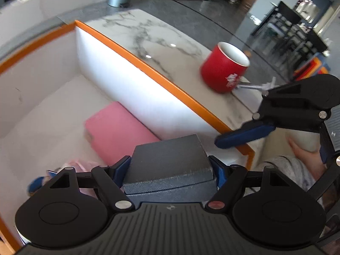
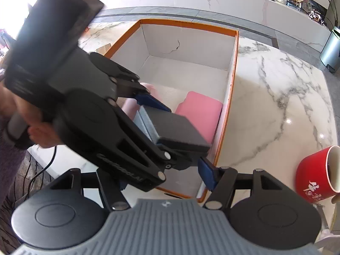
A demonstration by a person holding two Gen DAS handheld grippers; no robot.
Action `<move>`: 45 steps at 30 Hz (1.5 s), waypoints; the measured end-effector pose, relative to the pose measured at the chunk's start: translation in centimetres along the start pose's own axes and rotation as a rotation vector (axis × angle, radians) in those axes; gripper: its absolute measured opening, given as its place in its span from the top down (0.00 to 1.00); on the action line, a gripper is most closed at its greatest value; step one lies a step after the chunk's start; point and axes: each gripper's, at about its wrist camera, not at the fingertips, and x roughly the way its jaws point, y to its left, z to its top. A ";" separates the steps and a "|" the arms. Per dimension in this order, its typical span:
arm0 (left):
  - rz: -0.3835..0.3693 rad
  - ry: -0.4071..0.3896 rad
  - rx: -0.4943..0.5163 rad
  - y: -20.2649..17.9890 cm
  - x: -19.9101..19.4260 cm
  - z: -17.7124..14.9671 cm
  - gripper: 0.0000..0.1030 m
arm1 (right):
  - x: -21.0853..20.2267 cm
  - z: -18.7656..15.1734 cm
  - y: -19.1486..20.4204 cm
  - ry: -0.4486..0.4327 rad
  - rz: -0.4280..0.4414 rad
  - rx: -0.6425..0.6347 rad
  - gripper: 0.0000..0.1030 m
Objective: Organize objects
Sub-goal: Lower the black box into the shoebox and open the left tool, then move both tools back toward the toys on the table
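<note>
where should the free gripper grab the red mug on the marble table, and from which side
Judging by its pose, grip the red mug across its round body, coming from the side with the right gripper. It lies tipped over on the marble table, its mouth facing sideways; no handle shows to use.

A silver bin (image 2: 331, 48) stands on grey floor (image 1: 212, 10) beyond the marble table (image 2: 276, 97).

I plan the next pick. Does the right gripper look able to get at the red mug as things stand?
Probably yes. The right gripper is open and holds nothing, and the red mug stands alone on the marble table, outside the orange-rimmed box. The left gripper, shut on the grey box, is over that box, not between them.
</note>
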 end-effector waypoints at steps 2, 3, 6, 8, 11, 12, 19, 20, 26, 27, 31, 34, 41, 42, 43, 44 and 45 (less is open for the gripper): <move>-0.025 -0.001 0.008 0.3 0.0 -0.1 0.13 | 0.0 0.1 0.2 0.006 -0.012 -0.009 0.35; -0.032 -0.001 0.011 0.4 -0.1 -0.1 0.12 | 0.1 0.2 0.2 0.012 -0.013 -0.007 0.34; -0.037 0.019 0.002 0.7 -0.1 -0.2 0.08 | 0.2 0.5 0.5 0.022 -0.026 -0.025 0.34; -0.019 0.013 -0.009 0.8 0.0 -0.3 0.05 | 0.4 0.6 0.7 0.025 -0.037 -0.037 0.33; -0.003 -0.002 -0.045 0.8 -0.1 -0.7 0.05 | 0.4 0.6 0.9 0.021 -0.045 -0.057 0.32; -0.001 0.001 -0.055 0.9 -0.2 -0.7 0.05 | 0.2 0.5 1.1 0.020 -0.045 -0.057 0.31; -0.198 -0.151 -0.289 3.2 -5.2 -1.8 0.03 | 0.1 0.5 1.1 0.014 -0.047 -0.033 0.29; -0.192 -0.168 -0.335 3.7 -6.1 -2.2 0.03 | 0.0 0.5 1.1 0.013 -0.047 -0.026 0.29; 0.239 -0.374 -0.520 3.7 -13.2 -6.6 0.03 | -1.0 0.4 1.9 -0.044 -0.065 0.008 0.28; 0.317 -0.395 -0.513 3.2 -14.1 -7.3 0.03 | -1.2 0.5 1.9 -0.064 -0.059 0.025 0.27; 0.580 -0.393 -0.551 1.6 -16.4 -10.0 0.03 | -2.1 0.8 3.3 -0.139 -0.036 0.102 0.23; 0.681 -0.396 -0.594 1.4 -17.8 -12.1 0.03 | -2.5 1.4 5.3 -0.183 0.006 0.130 0.19; 0.769 -0.452 -0.631 0.0 -19.3 -18.1 0.04 | -2.8 2.8 11.9 -0.269 -0.030 0.078 0.10; 0.797 -0.472 -0.645 -0.2 -19.5 -19.0 0.04 | -2.8 2.7 12.8 -0.286 -0.047 0.064 0.09; 0.822 -0.489 -0.655 -0.4 -19.9 -19.9 0.04 | -2.9 2.4 13.7 -0.303 -0.059 0.053 0.09; 0.845 -0.495 -0.656 -0.5 -20.1 -20.5 0.04 | -2.8 2.2 14.5 -0.321 -0.070 0.048 0.08; 0.869 -0.492 -0.646 -0.6 -20.2 -21.0 0.04 | -2.6 1.9 15.2 -0.338 -0.079 0.051 0.08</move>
